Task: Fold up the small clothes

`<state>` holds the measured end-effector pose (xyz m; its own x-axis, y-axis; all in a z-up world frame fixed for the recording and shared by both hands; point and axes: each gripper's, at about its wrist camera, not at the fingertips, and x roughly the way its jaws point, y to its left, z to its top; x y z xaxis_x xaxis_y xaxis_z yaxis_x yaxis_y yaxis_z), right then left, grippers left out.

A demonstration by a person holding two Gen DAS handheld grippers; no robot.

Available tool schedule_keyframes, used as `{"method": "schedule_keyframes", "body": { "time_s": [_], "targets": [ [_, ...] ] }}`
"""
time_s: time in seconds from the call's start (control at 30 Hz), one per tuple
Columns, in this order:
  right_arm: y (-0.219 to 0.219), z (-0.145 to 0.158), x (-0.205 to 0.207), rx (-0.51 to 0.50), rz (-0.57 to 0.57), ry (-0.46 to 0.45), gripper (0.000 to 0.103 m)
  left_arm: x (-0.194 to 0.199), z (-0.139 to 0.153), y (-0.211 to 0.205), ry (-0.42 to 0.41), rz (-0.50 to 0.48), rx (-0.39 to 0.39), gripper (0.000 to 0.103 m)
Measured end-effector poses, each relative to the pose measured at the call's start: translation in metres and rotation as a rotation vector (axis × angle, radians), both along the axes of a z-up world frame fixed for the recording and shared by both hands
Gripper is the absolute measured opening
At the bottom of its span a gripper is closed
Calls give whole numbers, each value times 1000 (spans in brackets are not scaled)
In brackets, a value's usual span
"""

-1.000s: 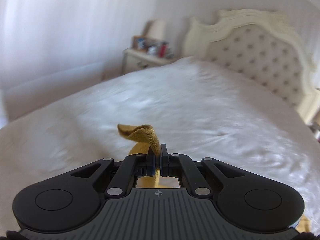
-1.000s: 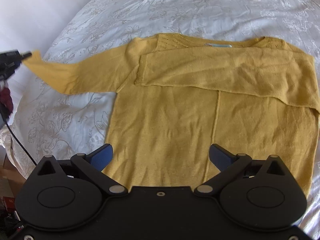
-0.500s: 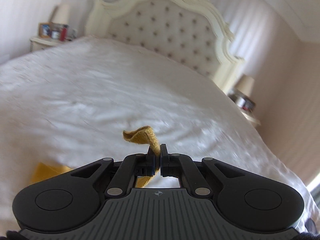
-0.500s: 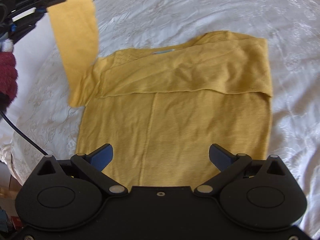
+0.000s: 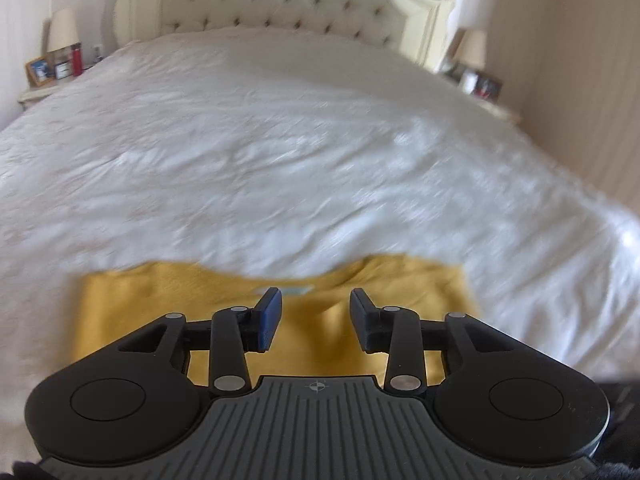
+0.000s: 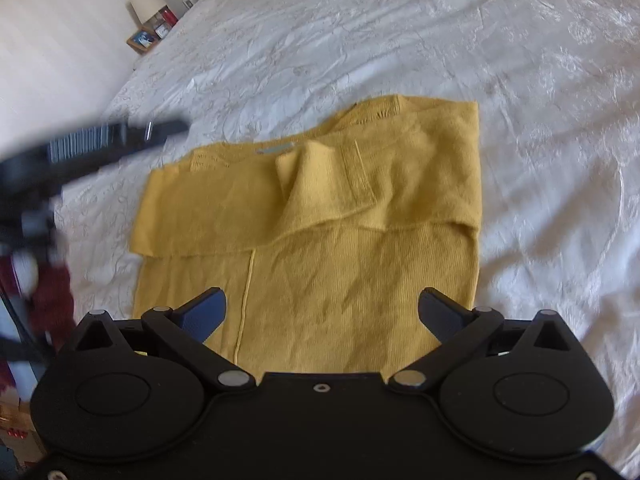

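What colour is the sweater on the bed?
Mustard yellow; the sweater shows best in the right wrist view.

Both views above sweater point(image 6: 312, 240)

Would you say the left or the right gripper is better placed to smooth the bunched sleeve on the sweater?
Probably left: the left gripper hovers open near the collar, above the bunched sleeve; the right gripper sits down by the sweater's hem.

This is a bedroom in a home — a big bed point(image 5: 304, 152) with a white cover fills the space ahead of the tongs. Past it stands a soft, buttoned headboard point(image 5: 280, 0). A lamp point(image 5: 62, 30) sits far left, another lamp point(image 5: 472, 50) far right — each beside small photo frames point(image 5: 38, 71).
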<state>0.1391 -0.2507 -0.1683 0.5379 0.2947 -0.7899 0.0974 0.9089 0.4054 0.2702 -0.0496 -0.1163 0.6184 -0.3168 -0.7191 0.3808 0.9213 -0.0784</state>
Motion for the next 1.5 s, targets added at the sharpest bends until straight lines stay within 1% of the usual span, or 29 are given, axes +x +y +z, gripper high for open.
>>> {"method": "schedule_keyframes", "body": {
  "time_s": [0.1,0.23,0.27,0.3,0.33,0.37,0.4,0.47,0.53,0.63,0.7,0.83,0.9,0.93,0.97,1.0,1.07,1.13,1.17,1.23,1.27,1.3,1.33,1.4,1.5],
  "targets": [
    [0,3,19,-9,14,-34,102,5,-20,31,62,77,98,37],
    [0,0,50,-41,14,-43,101,14,-47,69,161,176,165,37],
    [1,-2,57,-64,10,-40,98,13,-53,78,185,193,175,37],
    [2,-5,65,-88,8,-33,92,12,-58,84,202,205,182,37],
    [3,-9,73,-105,10,-19,89,10,-62,90,218,215,183,37],
    [2,-14,81,-102,21,-4,80,9,-66,95,231,223,183,37],
    [1,-19,89,-89,30,14,68,8,-71,98,246,227,184,37],
    [-2,-31,103,-63,38,44,59,7,-82,103,277,232,197,37],
    [-4,-41,114,-72,36,57,59,7,-94,107,304,241,204,38],
    [-6,-52,126,-74,39,83,60,9,-105,114,303,259,165,45],
    [-6,-58,132,-63,47,93,60,11,-107,116,303,265,143,48],
    [-4,-67,138,-47,67,113,60,13,-108,117,304,254,140,50],
    [-3,-69,138,-43,68,114,57,13,-109,116,303,254,137,50],
    [-3,-69,138,-42,66,113,54,12,-109,117,302,256,134,50],
    [-2,-68,138,-46,61,115,38,12,-109,117,302,258,133,50],
    [-1,-66,137,-54,59,118,12,11,-109,117,300,259,134,50],
    [1,-53,133,-59,60,88,13,12,-109,115,298,258,138,50],
    [2,-26,124,-15,78,5,13,12,-109,115,300,257,140,50],
    [2,-11,117,-12,83,-38,13,12,-109,116,301,257,139,50],
    [-2,13,104,-67,67,-102,13,11,-108,116,300,258,141,50],
    [-7,17,100,-98,43,-112,13,11,-108,116,299,258,142,51],
    [-14,15,99,-124,17,-101,13,11,-108,116,296,259,144,51],
    [-24,6,101,-150,-14,-59,13,10,-108,115,292,261,145,51],
    [-40,-15,105,-170,-66,16,13,9,-108,115,286,263,149,51],
    [-56,-40,111,-147,-110,79,13,10,-106,114,292,257,158,51]
  ]
}}
